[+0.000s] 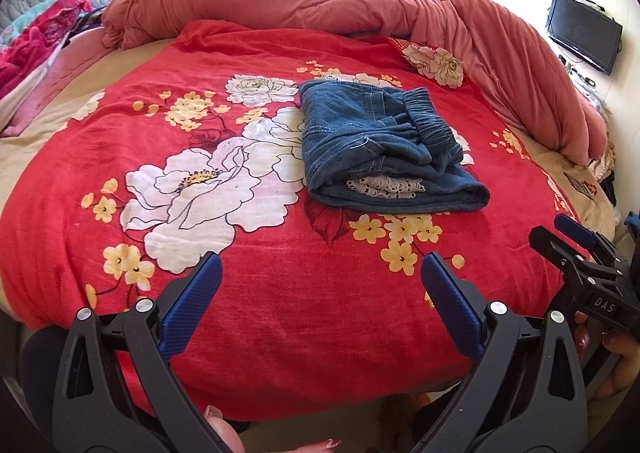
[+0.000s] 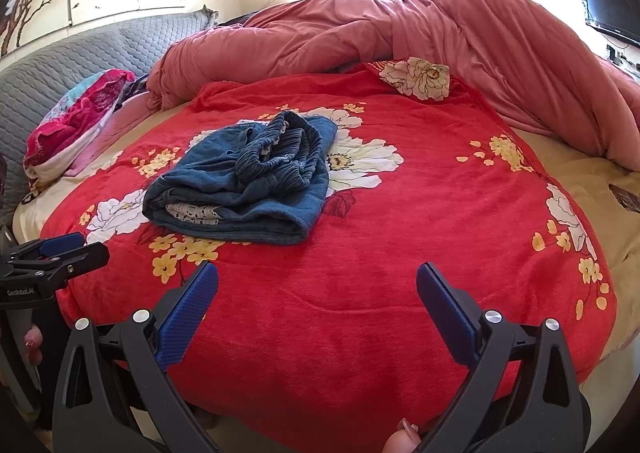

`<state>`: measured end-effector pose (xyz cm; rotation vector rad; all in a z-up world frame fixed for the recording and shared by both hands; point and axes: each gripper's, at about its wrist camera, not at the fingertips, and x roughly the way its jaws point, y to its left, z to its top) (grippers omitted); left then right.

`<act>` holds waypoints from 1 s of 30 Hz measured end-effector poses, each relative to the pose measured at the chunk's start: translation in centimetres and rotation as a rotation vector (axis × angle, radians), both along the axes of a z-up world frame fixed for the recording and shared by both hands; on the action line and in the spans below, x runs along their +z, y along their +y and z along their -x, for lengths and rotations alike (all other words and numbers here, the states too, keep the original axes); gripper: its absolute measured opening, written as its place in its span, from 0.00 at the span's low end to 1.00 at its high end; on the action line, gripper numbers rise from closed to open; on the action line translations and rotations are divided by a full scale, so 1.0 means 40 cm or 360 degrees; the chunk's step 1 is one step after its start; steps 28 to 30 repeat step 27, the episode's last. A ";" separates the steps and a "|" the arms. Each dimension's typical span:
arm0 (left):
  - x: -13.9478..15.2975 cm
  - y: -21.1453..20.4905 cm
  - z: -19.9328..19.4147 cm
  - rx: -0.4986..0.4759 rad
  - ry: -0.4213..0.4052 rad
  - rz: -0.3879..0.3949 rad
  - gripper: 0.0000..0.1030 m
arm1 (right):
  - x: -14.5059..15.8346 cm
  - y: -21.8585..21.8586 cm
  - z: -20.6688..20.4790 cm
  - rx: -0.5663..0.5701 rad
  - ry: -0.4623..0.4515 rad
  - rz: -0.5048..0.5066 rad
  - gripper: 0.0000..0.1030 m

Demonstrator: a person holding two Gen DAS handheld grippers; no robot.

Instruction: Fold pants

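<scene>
Blue denim pants lie folded into a thick bundle on the red flowered blanket, elastic waistband on top and a white lace lining showing at the near fold. In the right wrist view the same pants lie left of centre. My left gripper is open, held well short of the bundle over the blanket's near part. My right gripper is open too, nothing between its blue pads. Each gripper also shows at the other view's edge: the right gripper and the left gripper.
A rumpled pink duvet is piled along the far and right side of the bed. Pink and red clothes lie at the far left by a grey quilted headboard. A dark screen hangs on the right wall.
</scene>
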<state>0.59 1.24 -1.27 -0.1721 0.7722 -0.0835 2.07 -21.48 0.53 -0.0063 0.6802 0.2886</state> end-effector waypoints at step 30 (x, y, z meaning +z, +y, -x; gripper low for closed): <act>-0.010 0.454 -0.353 0.0549 0.0270 -0.0143 0.91 | -0.029 -0.569 -0.444 -0.1001 0.0346 0.0176 0.95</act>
